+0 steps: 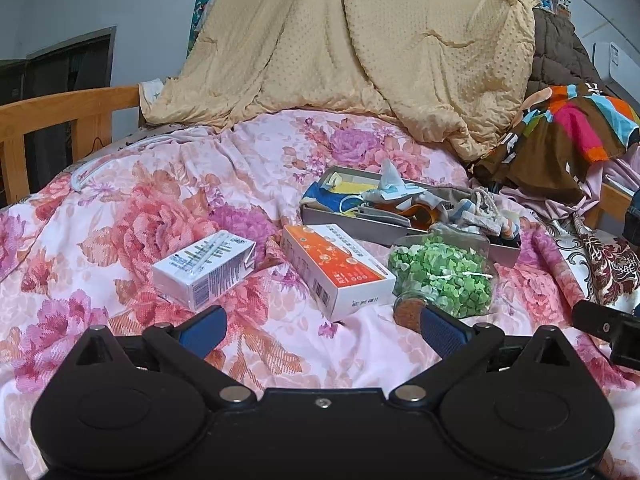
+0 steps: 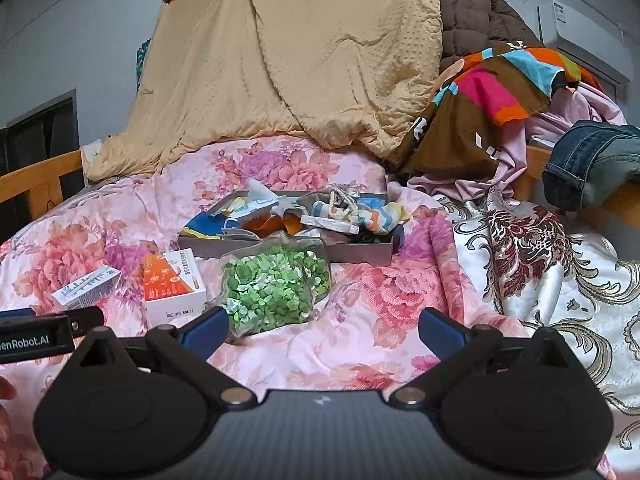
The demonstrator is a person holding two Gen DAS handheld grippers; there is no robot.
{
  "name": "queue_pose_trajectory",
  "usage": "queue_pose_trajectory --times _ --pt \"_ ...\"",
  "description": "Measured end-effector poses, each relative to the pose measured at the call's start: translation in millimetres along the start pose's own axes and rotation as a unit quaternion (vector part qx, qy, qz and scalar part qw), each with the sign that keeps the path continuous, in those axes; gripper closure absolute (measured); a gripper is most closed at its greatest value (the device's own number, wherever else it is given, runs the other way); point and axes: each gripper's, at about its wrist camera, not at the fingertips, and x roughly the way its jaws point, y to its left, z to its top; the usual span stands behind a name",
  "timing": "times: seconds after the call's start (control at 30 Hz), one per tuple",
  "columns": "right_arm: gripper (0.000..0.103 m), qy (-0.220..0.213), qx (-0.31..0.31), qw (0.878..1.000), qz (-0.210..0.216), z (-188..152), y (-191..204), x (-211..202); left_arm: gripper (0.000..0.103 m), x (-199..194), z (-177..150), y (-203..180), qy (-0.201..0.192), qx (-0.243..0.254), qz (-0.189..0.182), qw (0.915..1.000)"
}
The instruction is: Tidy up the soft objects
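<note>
A grey tray point(image 1: 352, 222) point(image 2: 360, 254) lies on the floral bedspread, filled with soft items: socks, a striped cloth point(image 2: 360, 212), a rope-like piece point(image 1: 486, 200) and blue-yellow fabric point(image 1: 332, 196). In front of it lies a clear jar of green bits point(image 1: 440, 276) point(image 2: 272, 288) with a cork. An orange-white box point(image 1: 336, 268) point(image 2: 172, 286) and a white carton point(image 1: 204, 268) point(image 2: 86, 286) lie to the left. My left gripper point(image 1: 322, 330) is open and empty, just short of the box and jar. My right gripper point(image 2: 324, 330) is open and empty, right of the jar.
A tan quilt point(image 1: 360, 40) hangs behind the bed. A colourful brown cloth point(image 2: 488, 96), pink clothes, jeans point(image 2: 592, 160) and a gold-patterned fabric point(image 2: 560, 272) pile up on the right. A wooden bed rail point(image 1: 60, 112) runs along the left. The left gripper's side point(image 2: 48, 330) shows in the right wrist view.
</note>
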Motion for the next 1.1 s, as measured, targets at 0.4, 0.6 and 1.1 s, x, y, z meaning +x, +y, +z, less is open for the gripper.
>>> queue_pose_trajectory --times 0.4,0.6,1.1 --pt "0.0 0.0 0.0 1.0 0.0 -0.2 0.0 -0.2 0.001 -0.8 -3.4 -1.7 0.001 0.002 0.0 1.0" --pt "0.0 0.001 -0.001 1.0 0.001 -0.8 1.0 0.6 0.001 -1.3 -3.7 -1.0 0.0 0.0 0.002 1.0" --pt "0.0 0.002 -0.001 1.0 0.001 -1.8 1.9 0.8 0.001 -0.7 -4.5 1.0 0.001 -0.001 0.004 1.0"
